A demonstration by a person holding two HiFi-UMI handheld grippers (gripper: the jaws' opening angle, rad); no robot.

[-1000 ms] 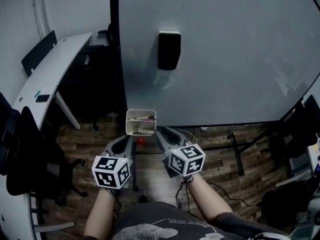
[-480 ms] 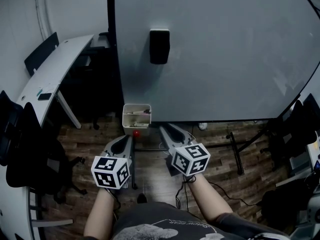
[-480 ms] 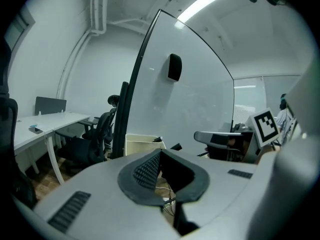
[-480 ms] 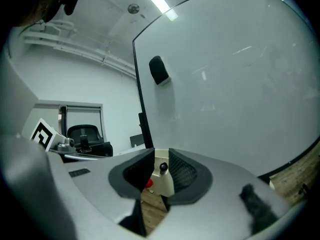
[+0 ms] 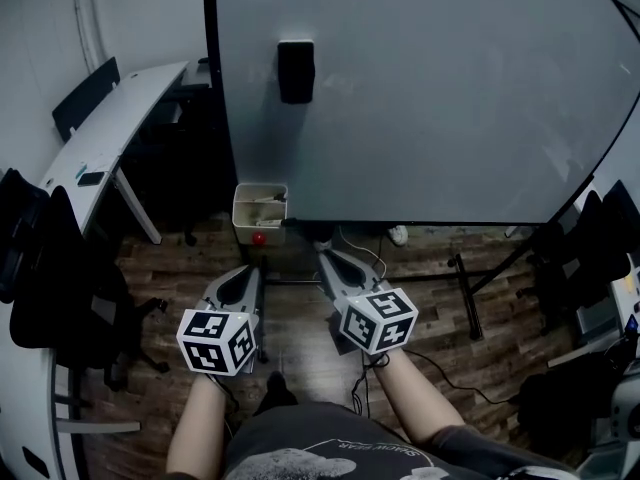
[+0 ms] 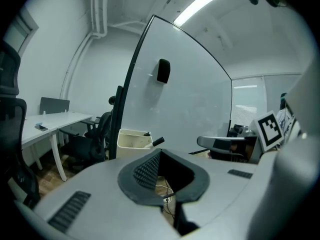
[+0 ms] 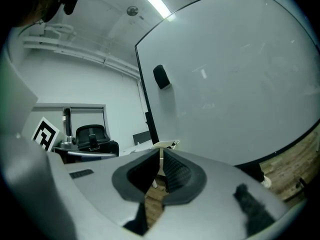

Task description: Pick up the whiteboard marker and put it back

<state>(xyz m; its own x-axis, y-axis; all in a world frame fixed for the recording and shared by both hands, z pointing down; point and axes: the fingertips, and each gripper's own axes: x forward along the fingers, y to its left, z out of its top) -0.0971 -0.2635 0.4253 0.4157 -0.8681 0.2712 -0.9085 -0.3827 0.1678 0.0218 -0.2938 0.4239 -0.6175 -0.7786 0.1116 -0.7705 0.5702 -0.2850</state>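
Note:
A white tray [image 5: 240,210] hangs at the whiteboard's [image 5: 430,88] lower left corner with markers in it. One black-capped whiteboard marker [image 6: 157,141] pokes out of the tray [image 6: 131,140] to the right. A small red round thing [image 5: 259,238] sits just under the tray. Both grippers hover low over the wooden floor, a little short of the tray, and hold nothing. My left gripper [image 5: 254,270] has its tips together. My right gripper [image 5: 324,256] has just been closing; only a thin slit shows between its pads [image 7: 176,173], with nothing in it.
A black eraser [image 5: 291,70] sticks to the board above the tray. At the left stand a white desk [image 5: 110,128] and dark office chairs [image 5: 60,288]. The board's stand legs [image 5: 465,298] and cables cross the floor. More chairs and gear crowd the right edge.
Both grippers have drawn back from the tray, which now lies farther up and left in the head view. The right gripper's jaws have narrowed.

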